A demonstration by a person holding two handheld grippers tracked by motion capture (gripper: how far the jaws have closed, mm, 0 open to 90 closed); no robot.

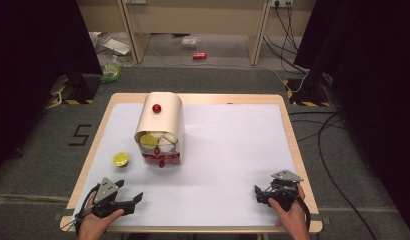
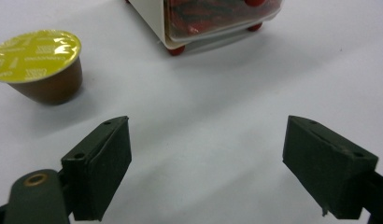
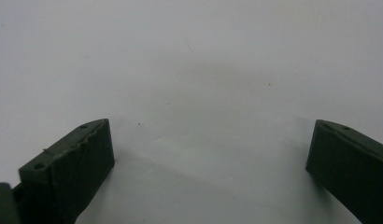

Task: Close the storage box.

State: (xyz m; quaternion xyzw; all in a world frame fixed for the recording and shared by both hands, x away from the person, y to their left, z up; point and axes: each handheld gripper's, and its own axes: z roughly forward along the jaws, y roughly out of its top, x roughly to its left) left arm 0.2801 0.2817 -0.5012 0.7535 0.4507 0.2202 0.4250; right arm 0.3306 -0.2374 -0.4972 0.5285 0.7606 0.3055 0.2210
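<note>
The small brown coffee capsule with a yellow foil lid (image 2: 39, 65) stands lid-up on the white table (image 1: 233, 150), near the left gripper (image 1: 129, 192), whose jaws are released and empty; judged light, thin-walled and crushable, it suits a gentle grip across its tapered sides.
</note>
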